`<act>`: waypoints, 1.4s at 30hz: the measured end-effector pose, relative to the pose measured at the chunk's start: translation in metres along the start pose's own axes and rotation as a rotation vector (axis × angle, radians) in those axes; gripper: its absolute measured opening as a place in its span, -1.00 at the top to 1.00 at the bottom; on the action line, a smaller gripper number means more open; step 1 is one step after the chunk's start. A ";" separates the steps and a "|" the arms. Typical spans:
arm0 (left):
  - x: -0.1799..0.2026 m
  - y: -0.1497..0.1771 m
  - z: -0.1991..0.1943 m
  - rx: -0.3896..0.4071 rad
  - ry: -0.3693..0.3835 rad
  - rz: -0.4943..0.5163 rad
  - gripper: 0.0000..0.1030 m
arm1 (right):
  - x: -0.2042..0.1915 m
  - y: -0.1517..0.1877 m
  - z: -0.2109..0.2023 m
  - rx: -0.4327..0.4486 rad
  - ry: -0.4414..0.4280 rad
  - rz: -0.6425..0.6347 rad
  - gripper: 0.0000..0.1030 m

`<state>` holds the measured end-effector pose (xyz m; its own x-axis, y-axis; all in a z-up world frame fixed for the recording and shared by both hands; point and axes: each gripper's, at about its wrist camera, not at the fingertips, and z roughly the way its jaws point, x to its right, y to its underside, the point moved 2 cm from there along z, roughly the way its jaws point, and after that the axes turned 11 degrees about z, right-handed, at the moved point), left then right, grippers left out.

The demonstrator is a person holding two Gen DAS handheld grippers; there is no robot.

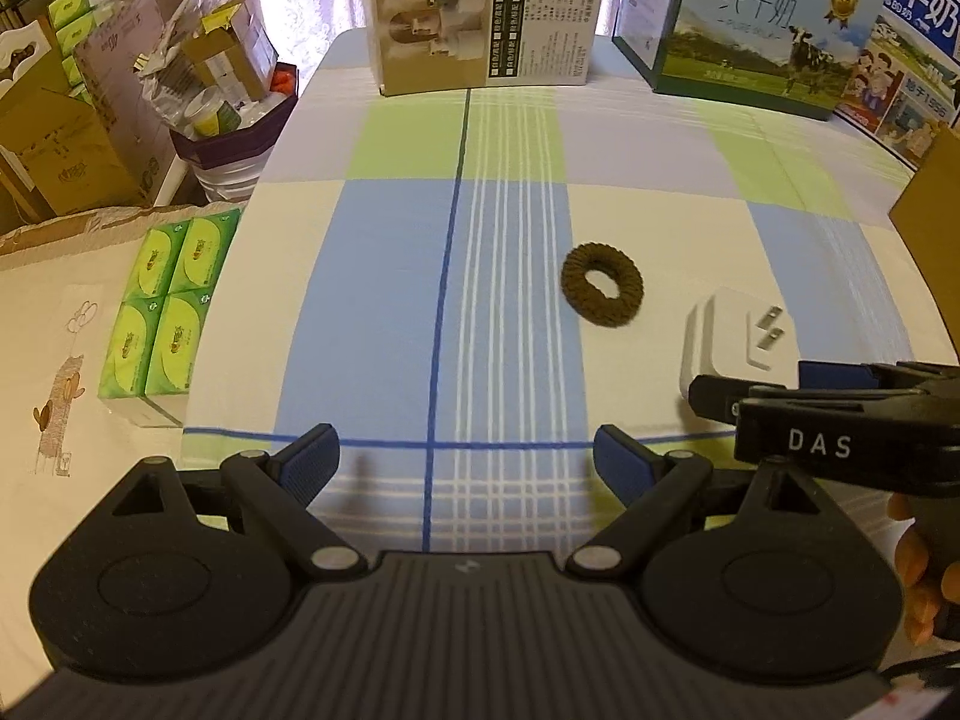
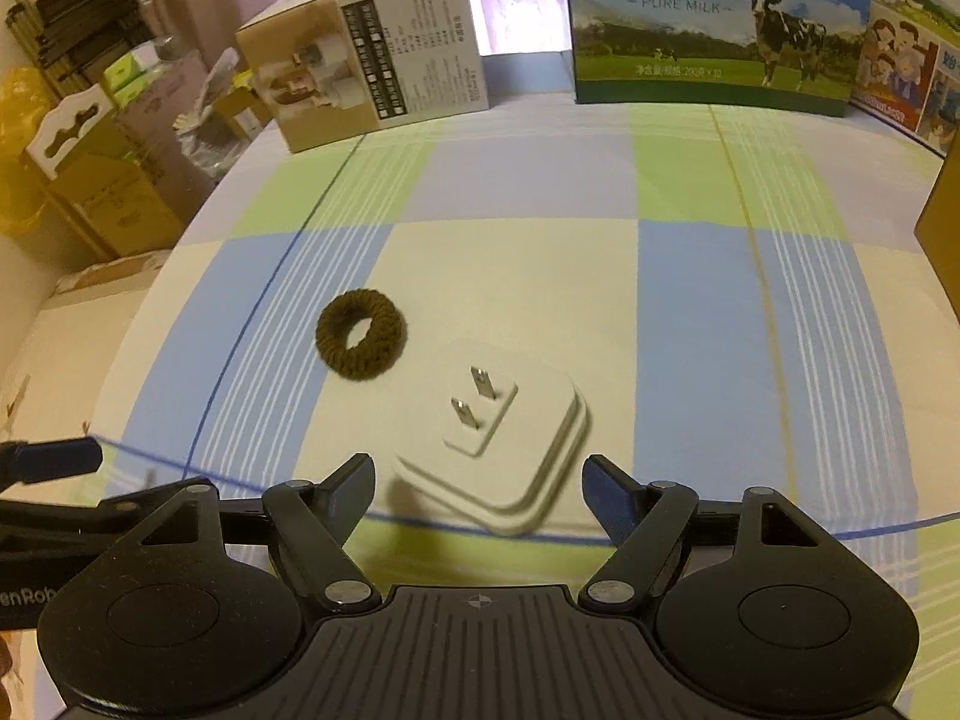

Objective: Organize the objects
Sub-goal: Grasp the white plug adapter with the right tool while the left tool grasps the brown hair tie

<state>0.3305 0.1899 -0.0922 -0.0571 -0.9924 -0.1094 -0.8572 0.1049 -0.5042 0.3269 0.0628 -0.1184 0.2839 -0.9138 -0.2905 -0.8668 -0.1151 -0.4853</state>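
Note:
A brown knitted hair tie (image 1: pixel 602 286) (image 2: pixel 362 335) lies flat on the checked cloth. Just right of it rests a white square plug adapter (image 1: pixel 739 342) (image 2: pixel 505 450), its two metal prongs pointing up. My right gripper (image 2: pixel 480 480) stands open right at the adapter's near corner, which sits between the finger tips without touching them. My left gripper (image 1: pixel 467 457) is open over bare cloth, well short of the hair tie. In the left wrist view the right gripper (image 1: pixel 798 396) reaches in from the right, against the adapter.
A brown-and-white product box (image 1: pixel 486 15) and a milk carton box (image 1: pixel 756 30) stand at the back of the table (image 1: pixel 390 252). Green tissue packs (image 1: pixel 165 306) sit left of the table edge, with cardboard clutter behind. A brown box edge (image 1: pixel 936 228) stands at the right.

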 end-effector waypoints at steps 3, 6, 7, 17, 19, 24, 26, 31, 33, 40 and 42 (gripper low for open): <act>-0.001 -0.004 0.006 0.004 0.003 0.004 -0.74 | 0.001 -0.004 0.005 0.007 0.003 0.008 -0.42; 0.001 -0.011 0.011 0.011 0.012 0.016 -0.74 | 0.004 -0.008 0.005 0.019 0.002 -0.004 -0.37; 0.001 -0.013 0.013 0.016 0.017 0.021 -0.74 | 0.006 -0.009 0.004 0.021 -0.002 -0.008 -0.34; 0.030 -0.048 0.038 0.073 0.084 0.110 -0.73 | 0.058 -0.029 -0.008 0.036 0.035 -0.009 -0.21; 0.036 -0.054 0.045 0.079 0.092 0.128 -0.71 | 0.070 -0.033 -0.011 0.040 0.045 -0.002 -0.22; 0.046 -0.066 0.064 0.081 0.114 0.153 -0.45 | 0.090 -0.040 -0.016 0.045 0.044 0.022 -0.22; 0.048 -0.069 0.071 0.074 0.119 0.157 -0.28 | 0.093 -0.041 -0.018 0.046 0.047 0.027 -0.23; 0.051 -0.070 0.073 0.105 0.101 0.181 0.06 | 0.089 -0.041 -0.016 0.053 0.056 0.014 -0.28; 0.051 -0.069 0.071 0.112 0.101 0.186 0.25 | 0.087 -0.041 -0.014 0.061 0.068 0.005 -0.32; 0.051 -0.059 0.063 0.102 0.101 0.174 0.50 | 0.088 -0.044 -0.007 0.092 0.101 0.011 -0.38; 0.053 -0.055 0.059 0.095 0.103 0.171 0.51 | 0.089 -0.044 -0.007 0.096 0.101 0.013 -0.34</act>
<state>0.4051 0.1359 -0.1210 -0.2541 -0.9604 -0.1143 -0.7787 0.2732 -0.5647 0.3876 -0.0163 -0.1174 0.2260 -0.9501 -0.2151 -0.8257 -0.0697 -0.5597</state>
